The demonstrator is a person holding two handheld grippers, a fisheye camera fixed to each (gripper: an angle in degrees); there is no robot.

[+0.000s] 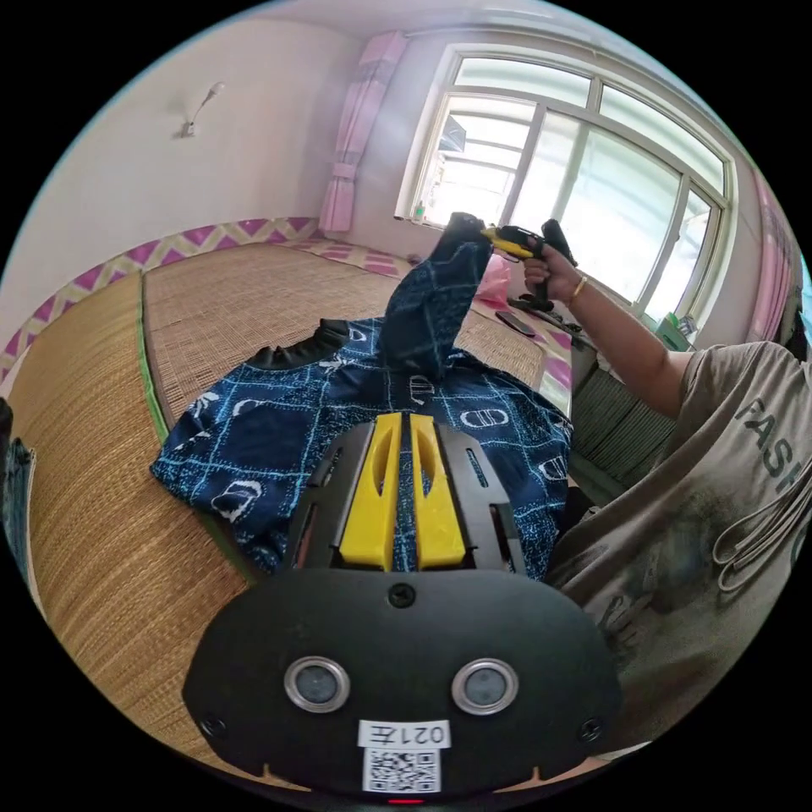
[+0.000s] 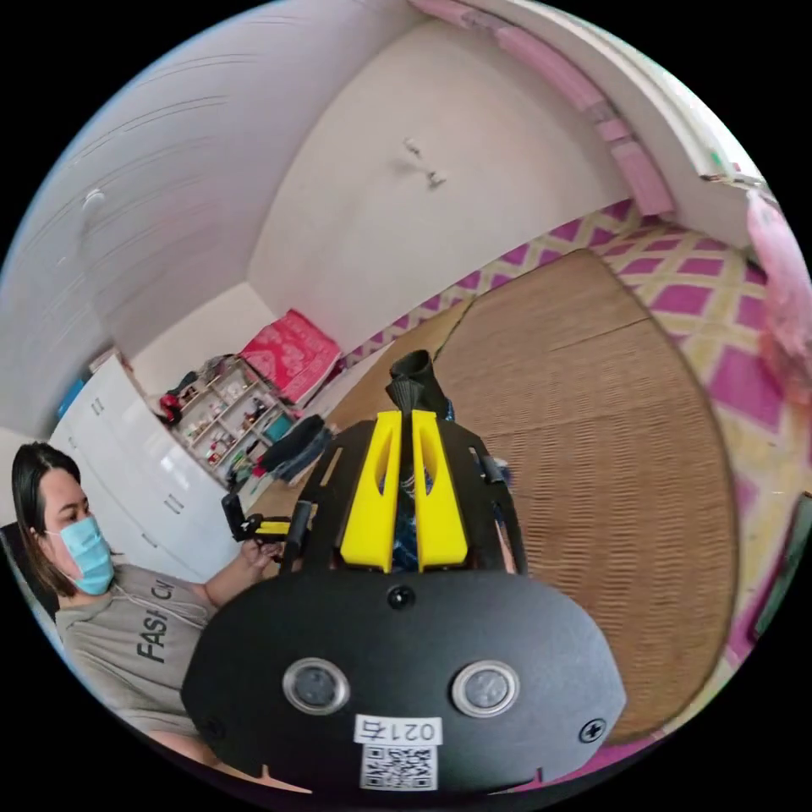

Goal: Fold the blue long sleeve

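The blue long sleeve (image 1: 279, 423), dark blue with a pale check print and black cuffs, lies spread on a woven straw mat (image 1: 101, 524). My left gripper (image 1: 406, 416) is shut on the shirt's near hem, fabric pinched between its yellow jaws. One sleeve (image 1: 436, 296) stands lifted off the shirt, its black cuff held by my right gripper (image 1: 484, 236) in a person's hand. In the right gripper view, my right gripper (image 2: 408, 414) is shut on that sleeve, the black cuff (image 2: 412, 372) poking out past the jaw tips.
A person in a grey T-shirt (image 1: 719, 507) sits close at the right of the shirt. A large window (image 1: 575, 186) and pink curtain (image 1: 355, 127) lie beyond the mat. White drawers (image 2: 144, 482) and a cluttered shelf (image 2: 228, 414) stand at the room's side.
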